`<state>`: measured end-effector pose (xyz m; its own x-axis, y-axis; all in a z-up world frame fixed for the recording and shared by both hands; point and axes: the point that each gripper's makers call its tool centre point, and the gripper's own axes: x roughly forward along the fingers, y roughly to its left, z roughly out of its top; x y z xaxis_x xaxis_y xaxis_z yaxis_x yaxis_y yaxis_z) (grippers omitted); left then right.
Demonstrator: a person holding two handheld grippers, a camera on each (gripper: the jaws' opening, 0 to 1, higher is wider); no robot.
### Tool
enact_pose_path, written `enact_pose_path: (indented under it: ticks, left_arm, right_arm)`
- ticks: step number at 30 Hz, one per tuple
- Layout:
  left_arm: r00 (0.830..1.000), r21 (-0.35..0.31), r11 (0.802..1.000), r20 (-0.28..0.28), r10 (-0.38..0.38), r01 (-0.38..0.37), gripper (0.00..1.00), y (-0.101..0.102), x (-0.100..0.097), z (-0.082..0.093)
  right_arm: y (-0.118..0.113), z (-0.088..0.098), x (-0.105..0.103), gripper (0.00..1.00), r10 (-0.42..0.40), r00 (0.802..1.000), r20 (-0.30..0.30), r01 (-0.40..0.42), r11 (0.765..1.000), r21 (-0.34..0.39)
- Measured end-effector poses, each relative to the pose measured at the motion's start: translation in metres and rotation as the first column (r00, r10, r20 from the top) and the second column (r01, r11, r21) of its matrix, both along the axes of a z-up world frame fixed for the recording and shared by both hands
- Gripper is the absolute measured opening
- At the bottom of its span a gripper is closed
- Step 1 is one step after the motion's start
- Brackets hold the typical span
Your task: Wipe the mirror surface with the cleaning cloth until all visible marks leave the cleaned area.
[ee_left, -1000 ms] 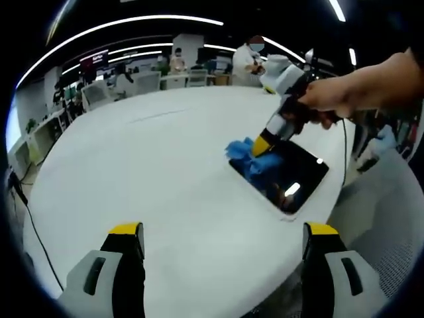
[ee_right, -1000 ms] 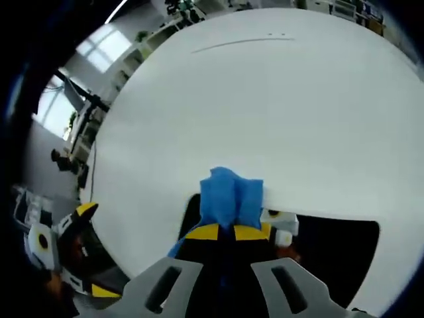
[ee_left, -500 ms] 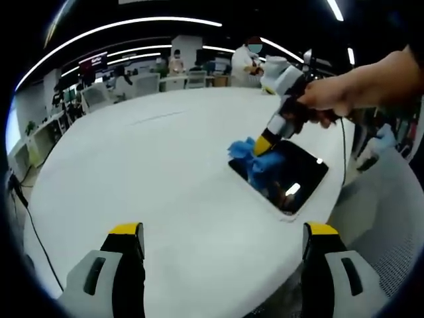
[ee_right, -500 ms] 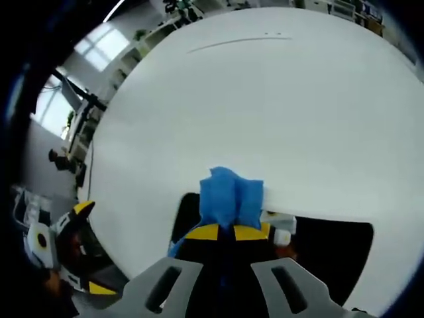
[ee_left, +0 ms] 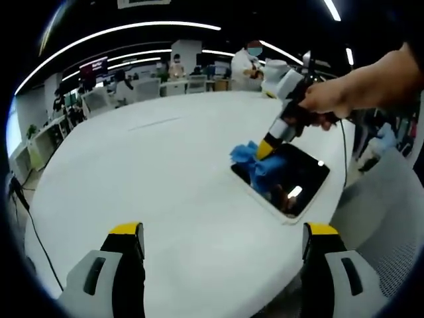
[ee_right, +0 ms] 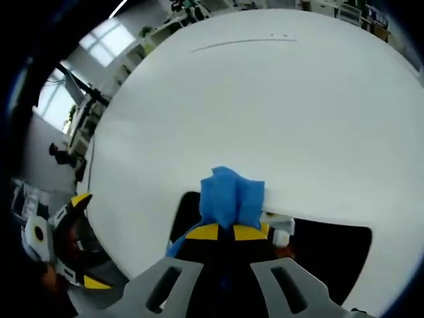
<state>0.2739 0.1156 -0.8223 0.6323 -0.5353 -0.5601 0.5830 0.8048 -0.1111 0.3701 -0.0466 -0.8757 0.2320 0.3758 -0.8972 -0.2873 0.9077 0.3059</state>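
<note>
Fingers (ee_left: 331,99) of the person's hand are angling the right gripper (ee_left: 264,150) down, clamping a crumpled blue cleaning cloth (ee_right: 230,197) against the dark rectangular mirror (ee_left: 298,175), while the left gripper (ee_left: 222,233) is hovering wide open, empty.

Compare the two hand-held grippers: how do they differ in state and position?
The right gripper is shut on the blue cloth, pressed at the mirror edge; the left gripper is open, holds nothing and hangs above the table, apart from the mirror. Both have yellow-tipped jaws.
</note>
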Motion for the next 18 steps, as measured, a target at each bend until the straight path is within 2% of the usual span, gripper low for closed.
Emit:
enact_pose_path:
  ticks: [2,6,9,12,14,18]
  left_arm:
    - [1.000,-0.008,1.000,-0.007,0.005,-0.005,0.99,0.000,-0.001,0.000]
    - [1.000,0.008,1.000,-0.017,-0.013,0.013,0.99,-0.003,-0.002,-0.002]
    - [0.999,0.011,1.000,-0.019,-0.027,0.027,0.99,-0.005,-0.003,-0.003]
    - [0.999,0.030,0.999,-0.015,-0.037,0.037,0.99,-0.006,-0.005,-0.003]
    - [0.999,0.027,0.998,-0.010,-0.052,0.052,0.99,-0.008,-0.005,-0.002]
    - [0.996,0.066,0.994,-0.010,-0.087,0.088,0.99,-0.011,-0.008,-0.005]
  right_arm:
    - [-0.001,0.001,-0.001,0.00,-0.029,1.000,-0.001,0.029,0.999,0.015]
    - [-0.001,0.003,-0.003,0.00,-0.036,0.999,0.001,0.036,0.999,0.017]
    - [-0.001,0.003,-0.009,0.00,-0.053,0.998,0.031,0.053,0.998,0.020]
    - [0.000,0.004,-0.018,0.00,-0.031,0.997,0.065,0.031,1.000,-0.004]
    - [0.000,0.005,-0.023,0.00,-0.033,0.997,0.070,0.033,0.999,0.001]
    - [0.000,0.004,-0.025,0.00,-0.037,0.995,0.093,0.037,0.999,-0.003]
